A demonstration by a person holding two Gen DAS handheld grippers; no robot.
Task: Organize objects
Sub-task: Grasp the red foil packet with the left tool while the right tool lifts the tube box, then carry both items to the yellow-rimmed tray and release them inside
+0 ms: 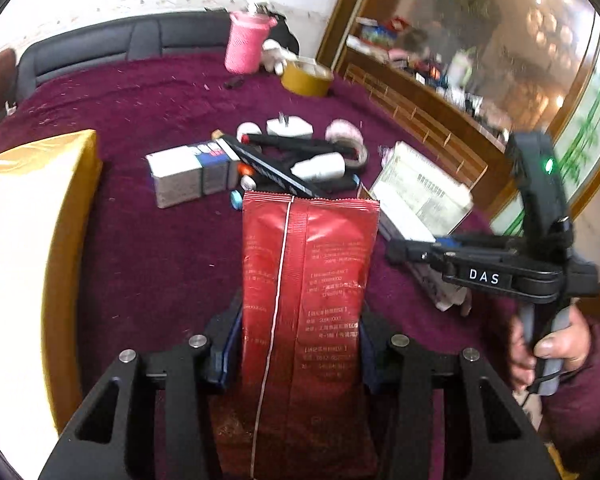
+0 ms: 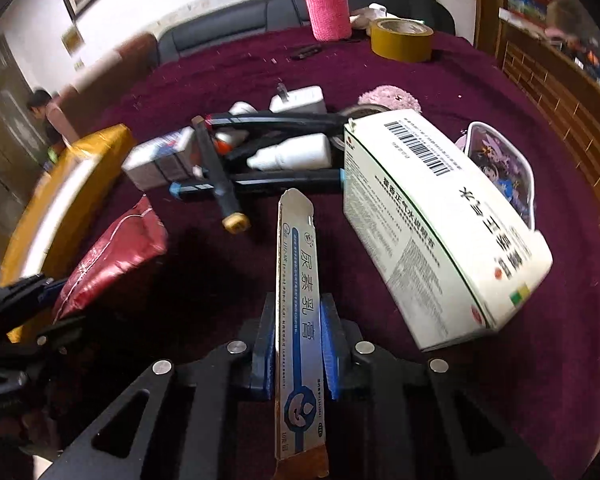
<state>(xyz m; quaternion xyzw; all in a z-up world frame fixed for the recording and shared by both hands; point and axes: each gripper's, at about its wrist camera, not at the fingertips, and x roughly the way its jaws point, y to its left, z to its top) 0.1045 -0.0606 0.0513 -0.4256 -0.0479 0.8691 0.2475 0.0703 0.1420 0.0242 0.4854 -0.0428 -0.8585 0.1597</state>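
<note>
At the left edge of the tabletop [image 1: 148,92], a yellow-sided box [image 1: 40,216] is lying open-topped, and it looks like the likely place for gathered things. You are holding your left gripper [image 1: 296,344] clamped on the lower part of a red foil packet [image 1: 308,280], seam side up, the packet sticking forward toward the middle; that grip low on the packet is leaving the top end free to drop in first. Between the box and the packet, bare maroon cloth is giving you open room to swing left.

Toward the middle, a heap is crowding together: a small white carton [image 2: 160,158], a dark pen [image 2: 216,172], a white dropper bottle [image 2: 292,154] and a white charger plug [image 2: 300,100]. Your right gripper [image 2: 298,352] is pinching a slim ointment carton [image 2: 298,300] edge-on, its torn end pointing at that heap.

Right of it, a large white medicine box [image 2: 440,220] is lying tilted, just beside your path, so moving right is tight. Near the far edge, a pink-sleeved jar [image 2: 328,8] and a tape roll [image 2: 402,40] are standing well apart from the heap.
</note>
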